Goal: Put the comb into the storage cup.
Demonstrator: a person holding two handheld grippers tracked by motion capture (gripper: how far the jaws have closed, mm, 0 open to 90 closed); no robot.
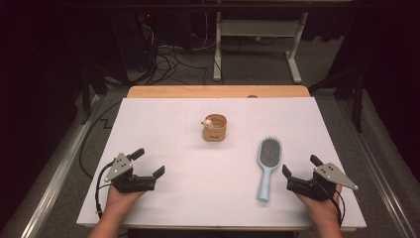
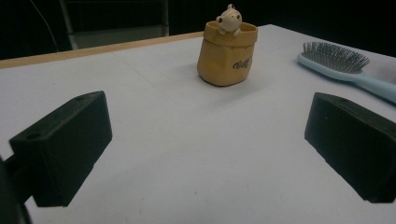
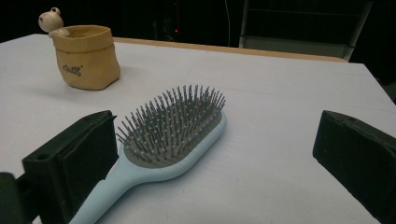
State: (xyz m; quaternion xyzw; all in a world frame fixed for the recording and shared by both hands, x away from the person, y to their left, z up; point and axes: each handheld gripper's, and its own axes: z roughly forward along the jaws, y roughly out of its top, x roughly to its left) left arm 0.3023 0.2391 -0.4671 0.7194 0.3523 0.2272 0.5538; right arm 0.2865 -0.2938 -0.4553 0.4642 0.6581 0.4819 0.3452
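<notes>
Both grippers rest low on the white table (image 1: 163,114), and both have their jaws wide apart with nothing in them. The left gripper (image 1: 149,163) sits at about 8 o'clock on the table. The right gripper (image 1: 300,166) sits at about 4 o'clock. The blue brush (image 1: 268,167) lies flat just beside the right gripper, bristles up, with its handle pointing back toward the person. The little tan bag (image 1: 214,128) stands upright near the middle, toward 12 o'clock, with a tiny toy animal (image 1: 207,122) peeking over its rim. The brush and the bag are well apart. The brush looks like the thing to pick up, and it could go wrong. The handle is thin and smooth, so if the jaws close off to one side, it may slip or spin away. If the jaws grab the bristles, the brush may tip. The bag looks soft and light, so a bump from the brush could knock it over.
</notes>
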